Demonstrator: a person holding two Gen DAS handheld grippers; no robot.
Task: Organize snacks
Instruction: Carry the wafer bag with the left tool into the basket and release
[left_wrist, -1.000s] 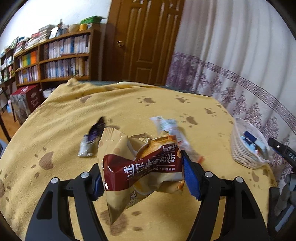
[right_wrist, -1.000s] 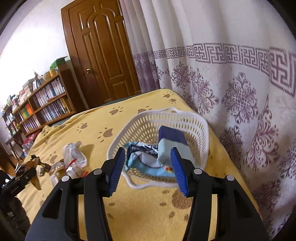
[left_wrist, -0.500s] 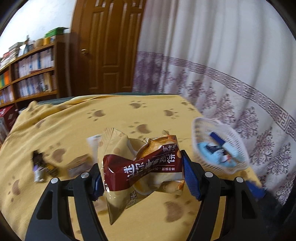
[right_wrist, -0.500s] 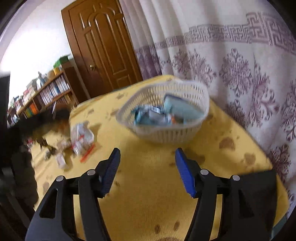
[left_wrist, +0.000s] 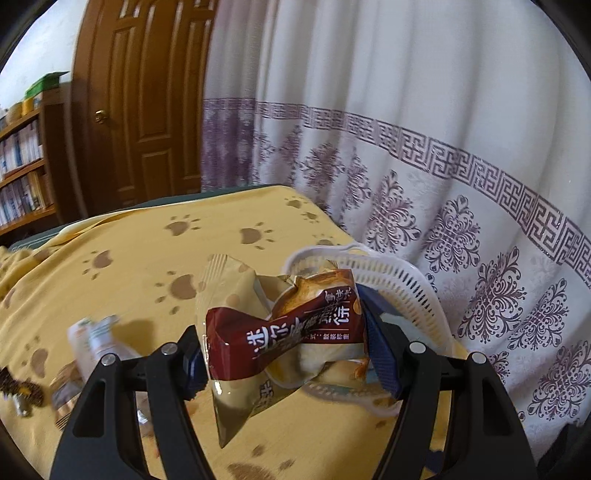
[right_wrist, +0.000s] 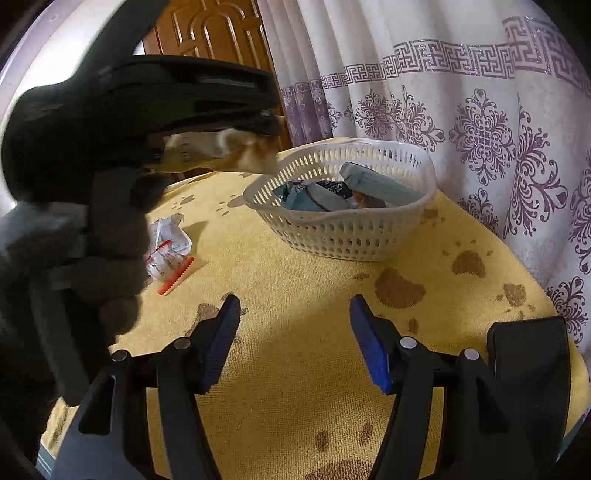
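1. Left wrist view: a crumpled brown and tan snack bag (left_wrist: 284, 328) is clamped across its middle between the blue pads of the left claw (left_wrist: 286, 354), its loose corner hanging below. A grip at the middle is judged to stop the light bag from sliding out while it is carried.
2. The bag is held in the air just in front of the white basket (left_wrist: 402, 280), with the basket's near rim partly hidden behind it. It is probably brought here to be dropped inside.
3. Right wrist view: the right claw (right_wrist: 295, 339) stands half open with nothing between its pads, its jaws having just been opening, low over the yellow paw-print cloth on the counter (right_wrist: 295, 280). It is judged to be parked short of the basket so the approach is left free.
4. The basket (right_wrist: 343, 221) already holds several blue-grey packets (right_wrist: 317, 194), so it is judged to be the collecting place.
5. A white sachet (right_wrist: 168, 247) lies loose on the cloth left of the basket, not yet gathered.
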